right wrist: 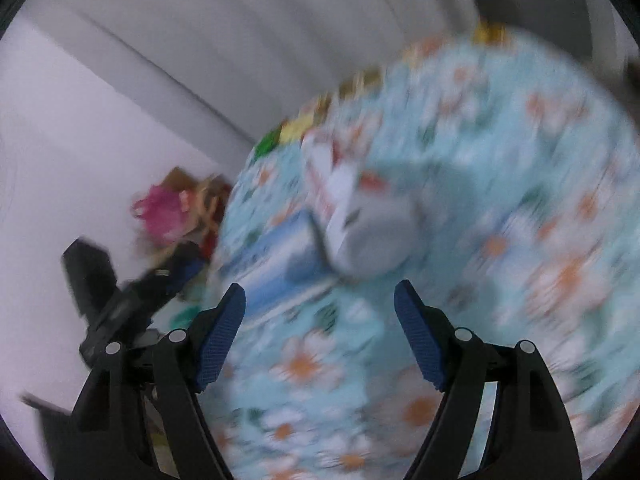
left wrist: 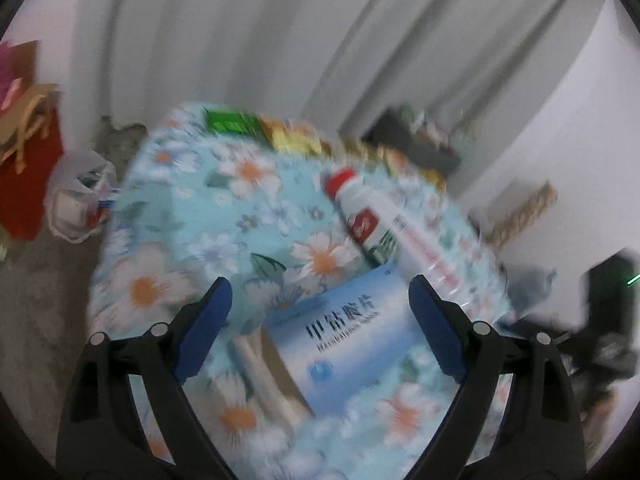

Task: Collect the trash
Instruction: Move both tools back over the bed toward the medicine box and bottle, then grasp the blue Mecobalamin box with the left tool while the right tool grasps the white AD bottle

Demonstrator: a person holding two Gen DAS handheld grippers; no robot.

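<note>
A blue and white medicine box (left wrist: 340,340) lies on the flowered tablecloth (left wrist: 192,216), between the fingers of my left gripper (left wrist: 320,292), which is open and empty just above it. A white plastic bottle with a red cap (left wrist: 384,224) lies on its side behind the box. In the blurred right wrist view, my right gripper (right wrist: 320,300) is open and empty over the cloth (right wrist: 500,200), with the bottle's base (right wrist: 372,232) and the box (right wrist: 276,256) just beyond its fingertips.
Green and yellow packets (left wrist: 256,128) lie at the table's far edge. A white plastic bag (left wrist: 80,196) and a red gift bag (left wrist: 28,160) stand on the floor at left. White curtains hang behind. My left gripper's body (right wrist: 120,300) shows at left in the right wrist view.
</note>
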